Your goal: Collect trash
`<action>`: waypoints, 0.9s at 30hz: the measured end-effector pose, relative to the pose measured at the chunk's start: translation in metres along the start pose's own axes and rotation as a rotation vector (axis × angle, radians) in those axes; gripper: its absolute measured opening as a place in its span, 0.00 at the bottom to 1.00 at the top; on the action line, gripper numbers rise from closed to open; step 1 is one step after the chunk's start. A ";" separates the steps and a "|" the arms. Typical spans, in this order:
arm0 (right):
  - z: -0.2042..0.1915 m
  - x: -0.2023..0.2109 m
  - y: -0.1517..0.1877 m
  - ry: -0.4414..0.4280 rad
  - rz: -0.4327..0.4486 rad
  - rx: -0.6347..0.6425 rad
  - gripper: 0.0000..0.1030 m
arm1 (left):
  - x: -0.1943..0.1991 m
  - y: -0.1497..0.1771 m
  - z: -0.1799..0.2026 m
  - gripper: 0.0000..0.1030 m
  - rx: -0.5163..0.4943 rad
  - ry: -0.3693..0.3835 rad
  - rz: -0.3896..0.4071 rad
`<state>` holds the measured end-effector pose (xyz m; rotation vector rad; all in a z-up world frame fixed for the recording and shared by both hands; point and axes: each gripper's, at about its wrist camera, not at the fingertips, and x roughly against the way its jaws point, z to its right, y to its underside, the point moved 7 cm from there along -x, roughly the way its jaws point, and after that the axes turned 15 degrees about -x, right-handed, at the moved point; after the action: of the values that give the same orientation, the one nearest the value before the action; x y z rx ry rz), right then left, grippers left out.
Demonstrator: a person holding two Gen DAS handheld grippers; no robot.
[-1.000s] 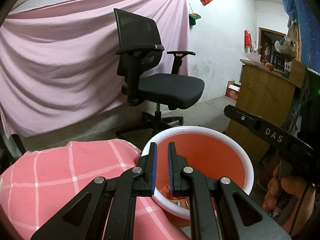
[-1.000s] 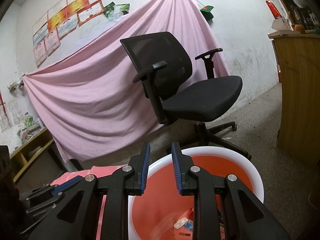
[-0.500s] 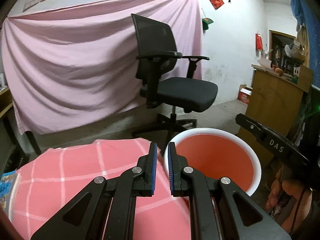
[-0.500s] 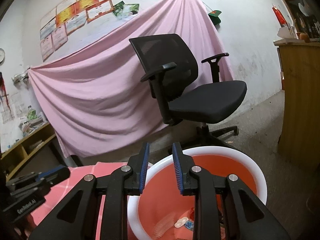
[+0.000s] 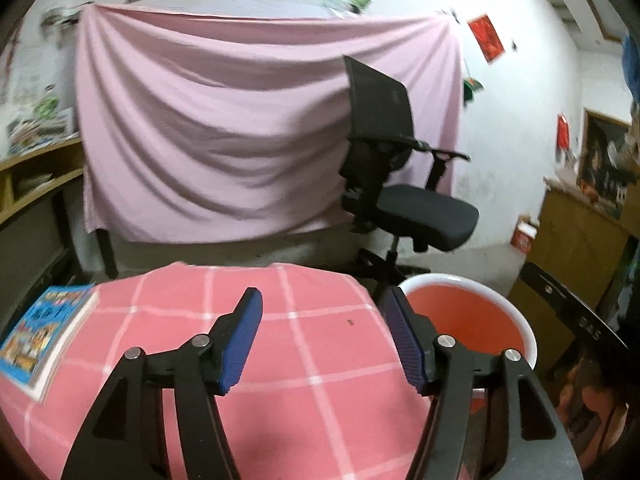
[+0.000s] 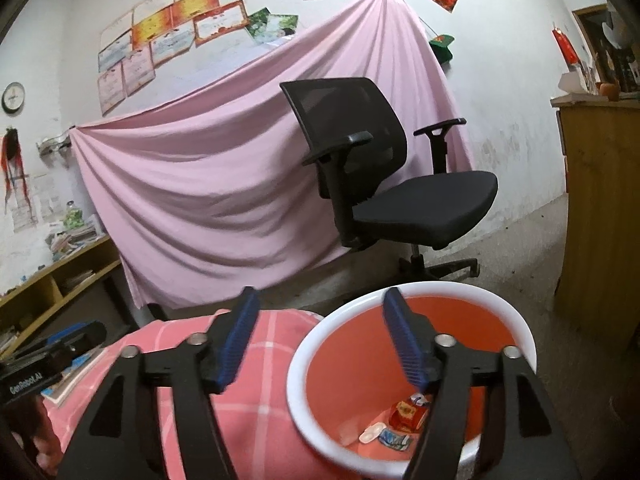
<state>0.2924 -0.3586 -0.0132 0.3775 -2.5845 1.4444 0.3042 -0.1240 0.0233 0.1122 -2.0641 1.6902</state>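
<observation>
Red wrapper (image 6: 408,412) — right view only

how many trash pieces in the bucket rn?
4 visible at the bottom of the bucket: red wrapper, blue-white wrapper, white cap, clear scrap. The right gripper hides part of the floor.
</observation>
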 end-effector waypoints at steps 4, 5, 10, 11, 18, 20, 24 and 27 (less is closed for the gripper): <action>-0.010 0.027 0.006 -0.027 0.056 0.001 0.72 | 0.026 0.016 -0.017 0.63 0.044 -0.027 0.010; -0.012 0.032 0.006 -0.035 0.071 0.001 0.76 | 0.034 0.019 -0.021 0.69 0.050 -0.038 0.020; -0.033 0.063 0.012 -0.090 0.150 0.047 0.88 | 0.073 0.029 -0.030 0.79 0.057 -0.078 0.073; -0.038 0.068 0.015 -0.099 0.156 0.058 0.91 | 0.082 0.032 -0.032 0.83 0.055 -0.086 0.080; -0.065 0.101 0.043 -0.141 0.183 0.114 1.00 | 0.134 0.056 -0.041 0.94 0.065 -0.127 0.129; -0.068 0.110 0.048 -0.145 0.193 0.117 1.00 | 0.145 0.062 -0.043 0.94 0.065 -0.140 0.132; -0.078 0.131 0.061 -0.156 0.211 0.135 1.00 | 0.165 0.074 -0.050 0.96 0.076 -0.154 0.143; -0.083 0.143 0.067 -0.159 0.220 0.149 1.00 | 0.181 0.082 -0.055 0.96 0.079 -0.167 0.149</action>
<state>0.1375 -0.2741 0.0122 0.2400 -2.7226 1.7545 0.1315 -0.0114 0.0288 0.1320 -2.1737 1.9114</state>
